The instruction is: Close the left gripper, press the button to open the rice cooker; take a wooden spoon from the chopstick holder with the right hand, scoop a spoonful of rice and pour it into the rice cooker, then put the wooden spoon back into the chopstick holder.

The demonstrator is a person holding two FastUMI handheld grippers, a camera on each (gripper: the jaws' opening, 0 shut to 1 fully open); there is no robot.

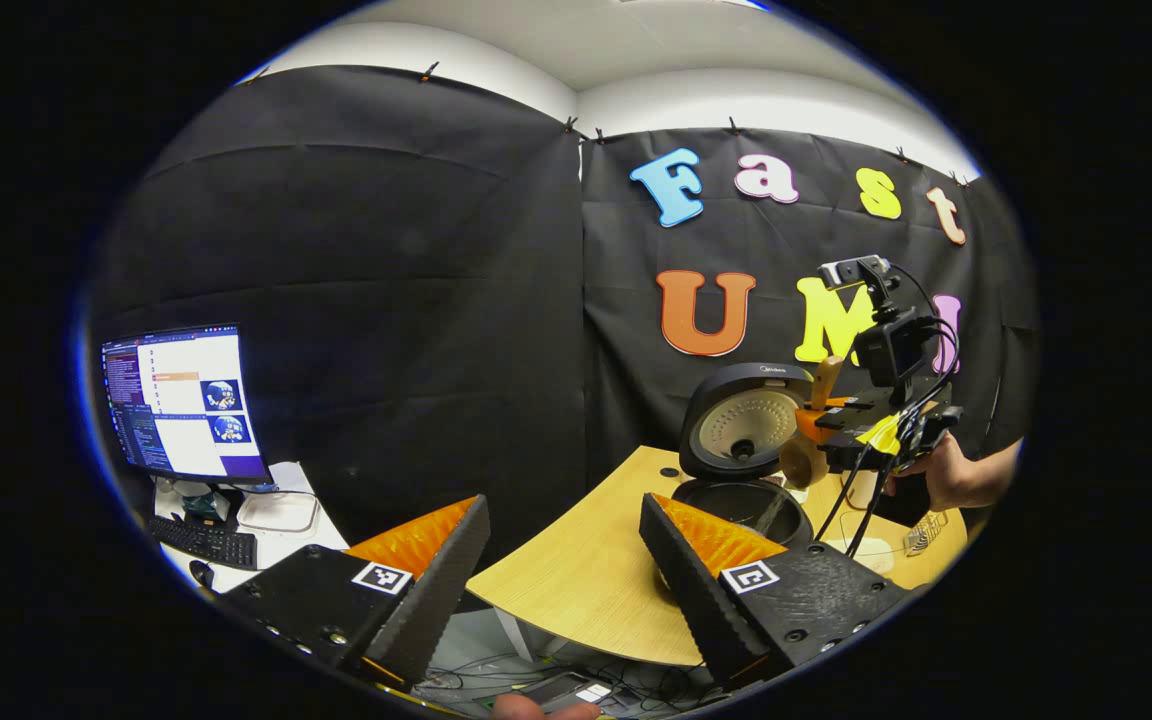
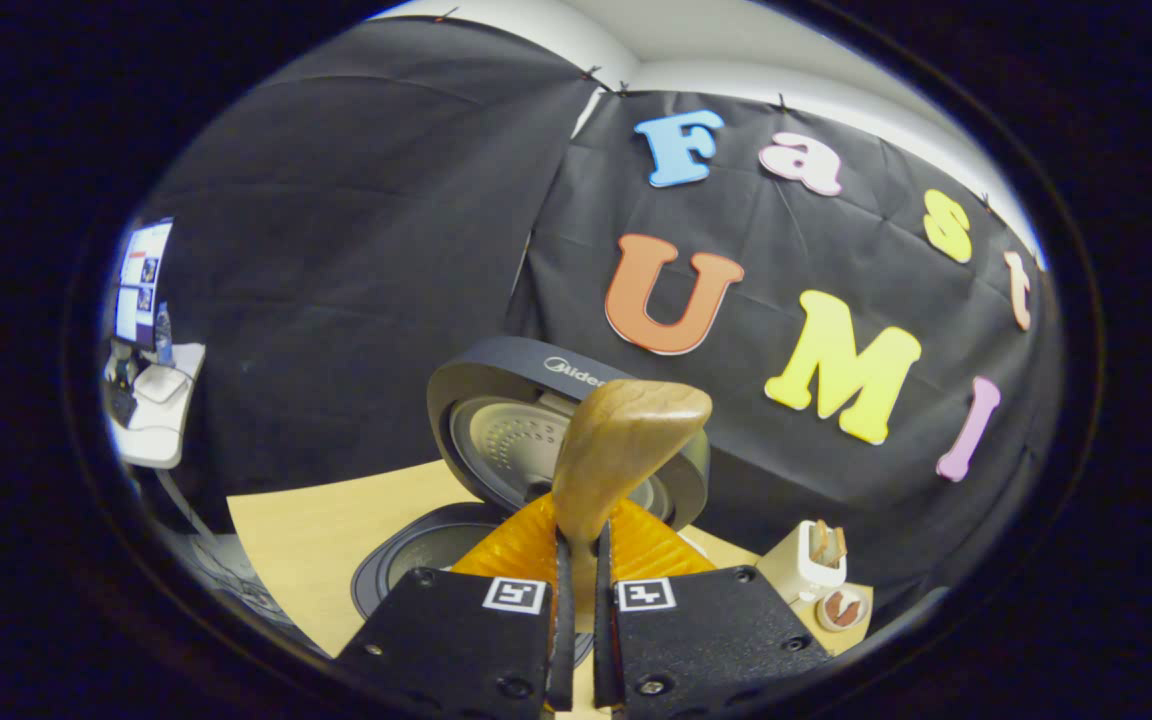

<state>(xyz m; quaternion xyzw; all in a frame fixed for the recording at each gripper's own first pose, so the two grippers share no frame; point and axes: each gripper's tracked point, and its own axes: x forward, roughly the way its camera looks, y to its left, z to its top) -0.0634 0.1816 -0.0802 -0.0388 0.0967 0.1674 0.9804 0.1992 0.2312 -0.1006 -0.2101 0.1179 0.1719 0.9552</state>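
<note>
My right gripper (image 2: 581, 600) is clamped on the handle of the wooden spoon (image 2: 626, 440), both fingers pressing it between them, with the broad end of the spoon rising straight ahead of my fingertips; in the left gripper view the same spoon (image 1: 804, 455) hangs bowl-down from that gripper (image 1: 841, 425), held by my right hand (image 1: 946, 475), directly over the pot. The rice cooker (image 2: 496, 480) stands just beyond and below my right fingers with its lid (image 2: 526, 400) swung fully upright, so the button step is judged complete. My left gripper (image 1: 561, 555) is held back off the near edge of the wooden table (image 1: 576, 580), its jaws wide apart and holding nothing, with the open pot (image 1: 736, 505) ahead and to the right of its fingertips. The chopstick holder (image 2: 811, 560) stands to the right of my right gripper, near the table edge, with a small round dish (image 2: 844, 608) just beside it. Whether rice lies in the spoon bowl cannot be told. I judge the step in hand to be the pour into the cooker; the next move calls for tipping the bowl over the pot, then carrying the spoon rightward and lowering it handle-up into the holder's narrow slot
</note>
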